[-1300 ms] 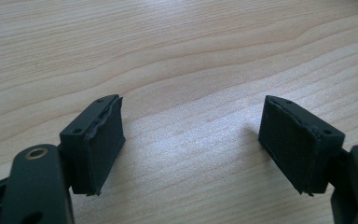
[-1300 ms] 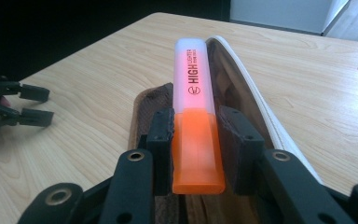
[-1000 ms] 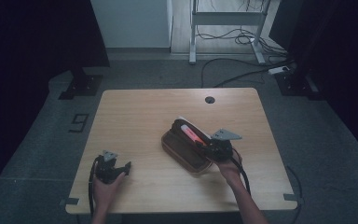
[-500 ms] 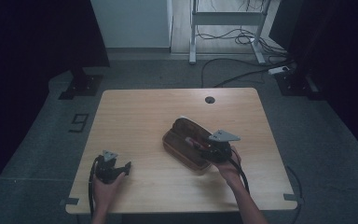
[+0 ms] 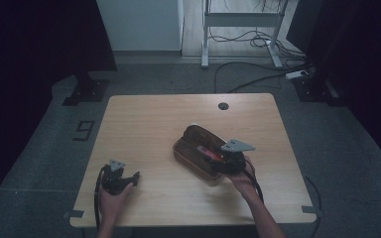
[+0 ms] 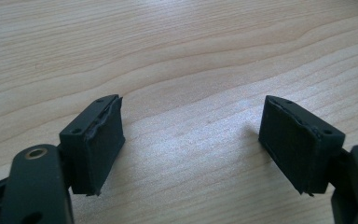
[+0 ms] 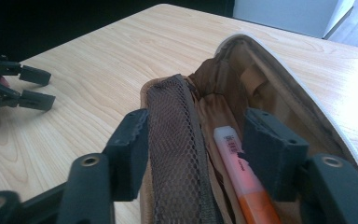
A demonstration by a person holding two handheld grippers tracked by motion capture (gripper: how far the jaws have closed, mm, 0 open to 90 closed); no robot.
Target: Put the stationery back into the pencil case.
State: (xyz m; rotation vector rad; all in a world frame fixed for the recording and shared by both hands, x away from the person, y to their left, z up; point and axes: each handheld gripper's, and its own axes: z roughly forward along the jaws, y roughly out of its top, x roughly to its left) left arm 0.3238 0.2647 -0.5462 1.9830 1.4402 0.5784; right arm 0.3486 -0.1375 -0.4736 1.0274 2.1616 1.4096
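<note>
Right tool: your right tool (image 7: 193,154) hangs over the near end of the open pencil case (image 5: 198,148), jaws pointing down into it. Its jaws have just been opening and now stand partly apart, gripping nothing.
Between the jaws: the case's brown mesh flap (image 7: 175,154) runs up the gap, just inside the left jaw. Whether that jaw's pad touches the mesh I cannot tell.
Highlighter: an orange highlighter (image 7: 240,170) lies inside the case, lengthwise along the tool's line of sight. It sits just inside the right jaw, its pale labelled end pointing away from the tool and its orange end nearest the tool's base. The right jaw partly covers its side, but the pads do not press on it.
Pencil case: it lies open on the surface (image 5: 154,124), directly under and ahead of your right tool. Its tan lining and pale piped edge curve away past the right jaw. In the high view it stretches from the tool diagonally up and to the left.
Left tool: your left tool (image 6: 191,149) rests low over bare wood, jaws wide apart with nothing between them. In the high view the left tool (image 5: 129,179) points toward the case from well to its left.
Seen from the right tool: the left tool's black jaws (image 7: 30,86) show far off to the upper left, well apart from the case.
Surface hole: a round grommet hole (image 5: 223,106) lies beyond the case's far end, away from both tools.
</note>
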